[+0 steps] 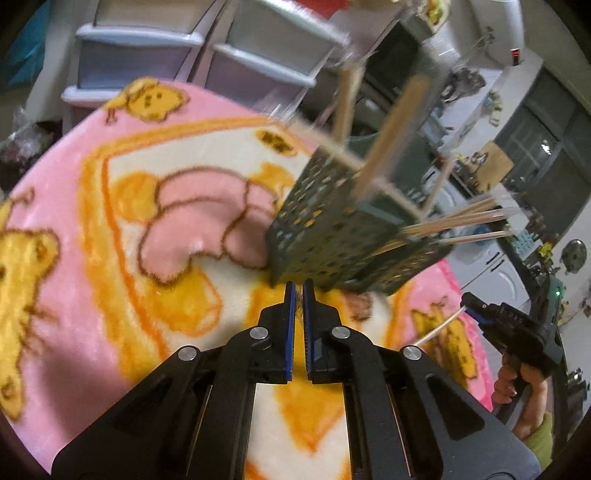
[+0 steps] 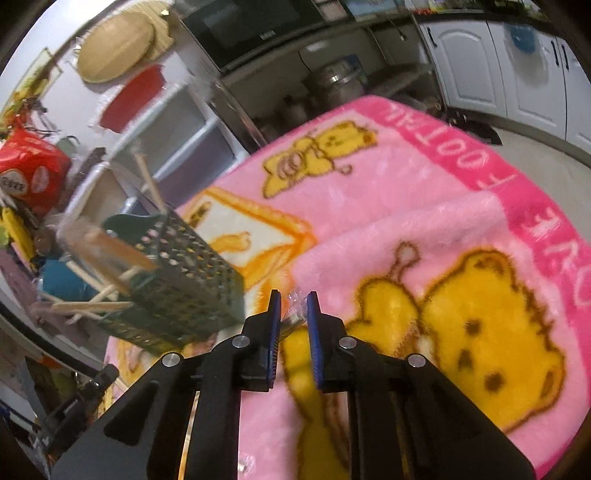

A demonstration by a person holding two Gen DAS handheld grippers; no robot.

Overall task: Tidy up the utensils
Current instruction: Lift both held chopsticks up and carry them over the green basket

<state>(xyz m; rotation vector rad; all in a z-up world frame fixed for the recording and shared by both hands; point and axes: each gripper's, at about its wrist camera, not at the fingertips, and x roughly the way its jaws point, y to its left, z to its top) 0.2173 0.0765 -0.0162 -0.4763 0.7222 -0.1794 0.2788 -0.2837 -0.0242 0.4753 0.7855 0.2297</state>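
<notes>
A dark green perforated utensil basket (image 1: pixel 343 221) stands on the pink cartoon blanket (image 1: pixel 110 229) with several wooden chopsticks (image 1: pixel 461 221) and wooden utensils (image 1: pixel 391 136) sticking out. It also shows in the right wrist view (image 2: pixel 184 280). My left gripper (image 1: pixel 299 291) is nearly shut just in front of the basket's base, with something thin between the pads. My right gripper (image 2: pixel 293 306) is shut on a clear-wrapped utensil (image 2: pixel 293 317); in the left wrist view the right gripper (image 1: pixel 469 304) holds a pale stick (image 1: pixel 439 328).
White plastic drawer units (image 1: pixel 184 55) stand behind the blanket. A microwave (image 2: pixel 251 29) sits on a shelf with pots (image 2: pixel 332 85) below. White cabinets (image 2: pixel 480 66) are at the far right. A red box (image 2: pixel 29 170) is at the left.
</notes>
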